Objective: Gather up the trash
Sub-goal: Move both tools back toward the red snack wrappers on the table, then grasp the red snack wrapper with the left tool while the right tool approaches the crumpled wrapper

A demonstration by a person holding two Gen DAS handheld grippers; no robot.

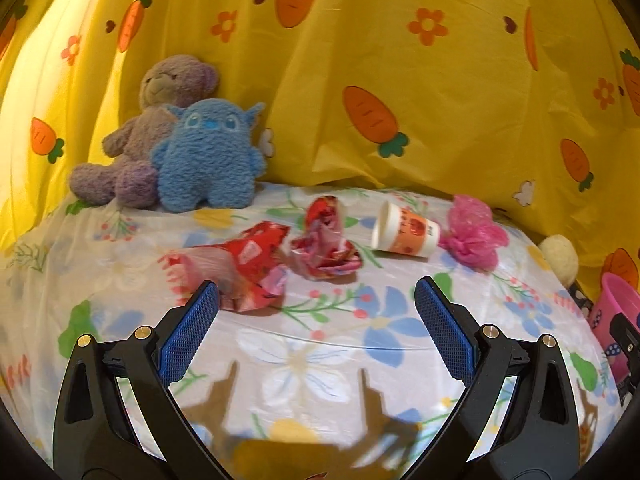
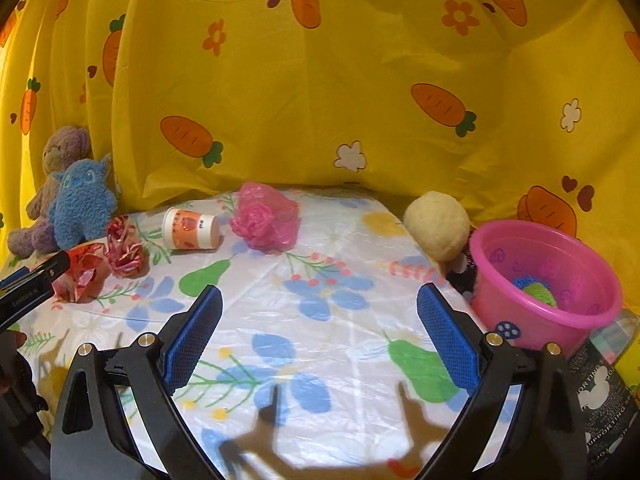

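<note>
Floral tablecloth, yellow carrot curtain behind; pink bucket at 3 o'clock; left gripper and right gripper both spread wide, holding nothing.

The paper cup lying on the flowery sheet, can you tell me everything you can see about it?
The white paper cup with an orange printed band and a red fruit-like picture lies tipped on its side on the floral plastic sheet. From the left wrist view its open mouth points toward the crumpled red foil wrapper, its base toward the crumpled pink plastic bag. It looks uncrushed, and no contents show. It lies close beside the bag; contact is unclear. Neither gripper touches it.
</note>
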